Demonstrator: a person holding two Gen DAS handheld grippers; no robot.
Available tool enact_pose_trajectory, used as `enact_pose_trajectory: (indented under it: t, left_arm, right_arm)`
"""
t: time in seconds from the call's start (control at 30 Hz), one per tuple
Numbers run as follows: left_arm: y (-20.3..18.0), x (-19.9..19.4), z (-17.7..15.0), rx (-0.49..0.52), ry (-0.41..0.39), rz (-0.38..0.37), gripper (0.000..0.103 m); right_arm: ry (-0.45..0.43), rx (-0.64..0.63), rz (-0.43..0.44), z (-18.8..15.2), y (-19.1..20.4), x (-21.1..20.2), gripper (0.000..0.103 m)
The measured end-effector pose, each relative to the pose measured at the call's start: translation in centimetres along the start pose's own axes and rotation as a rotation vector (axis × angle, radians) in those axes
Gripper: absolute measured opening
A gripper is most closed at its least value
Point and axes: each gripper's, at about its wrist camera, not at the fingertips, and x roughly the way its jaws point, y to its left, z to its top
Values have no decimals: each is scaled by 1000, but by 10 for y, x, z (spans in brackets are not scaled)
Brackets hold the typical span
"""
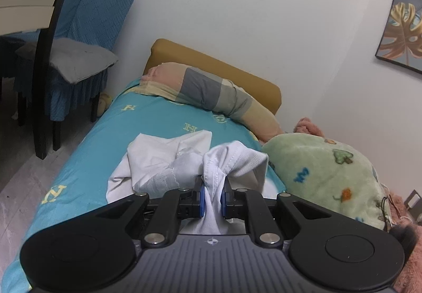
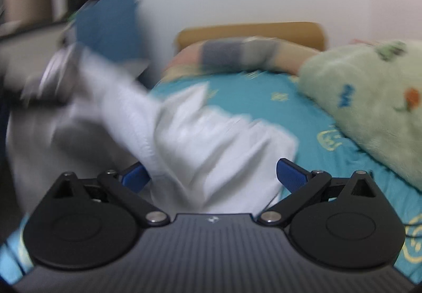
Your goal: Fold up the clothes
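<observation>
The left gripper point(image 1: 212, 198) pinches a bunched edge of the white garment point(image 1: 168, 161), which stretches far-left across the bed point(image 1: 87, 161), while the right gripper point(image 2: 212, 174) stands wide open over its near part.

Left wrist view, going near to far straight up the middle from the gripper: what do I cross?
Left gripper shut on the white garment → turquoise sheet → patchwork pillow → mustard headboard → white wall.

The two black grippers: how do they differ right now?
The left gripper has its blue pads pinched shut on a bunched part of the white garment; the right gripper is spread wide open, gripping nothing. The left view is sharp, the right blurred. Both point at the same garment on the teal bedsheet.
</observation>
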Motion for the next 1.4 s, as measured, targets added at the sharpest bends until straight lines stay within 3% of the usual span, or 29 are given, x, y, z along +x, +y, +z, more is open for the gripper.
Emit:
enact_pose_trajectory:
  t: [0.2,0.4,0.5,0.67,0.7,0.8,0.9,0.97,1.03,1.1,1.2,1.27,1.33,1.4]
  left_arm:
    - [3,4,-5,25,-49,-22,12]
    - [18,-13,-3,-73,-70,-5,11]
    - [15,-19,-3,-56,-93,13,11]
    - [10,-20,-6,-57,-100,32,11]
    - [10,-20,-8,-56,-98,36,11]
    - [10,-18,-12,-77,-93,44,11]
    - [7,-18,-13,-53,-92,63,12]
    - [5,-16,-13,-35,-73,59,12]
    - [4,-10,-15,-13,-38,60,14]
    - [4,-1,-21,11,8,71,17]
    - [1,9,-30,58,81,103,31]
    - [-4,12,-35,106,123,124,56]
    - [-9,13,-41,160,162,145,74]
    - [-20,10,-49,231,179,158,84]
  right_arm:
    - [30,189,-91,26,-7,20,103]
    - [112,-51,-151,-10,7,38,103]
    - [158,7,-156,-16,-14,36,103]
    - [371,39,-132,-33,-29,43,103]
    - [375,29,-135,-35,-29,40,103]
    - [314,-34,-183,-37,-26,26,103]
    - [89,-70,-248,-12,-24,-1,103]
    - [-39,-31,-226,10,-29,-14,103]
    - [-96,13,-183,27,-34,-20,103]
    - [-117,47,-128,36,-40,-23,103]
    - [-116,25,-78,34,-42,-20,103]
    - [-111,3,-47,32,-42,-18,103]
    - [-109,-19,-27,29,-41,-18,103]
    - [-103,-17,-25,28,-42,-19,103]
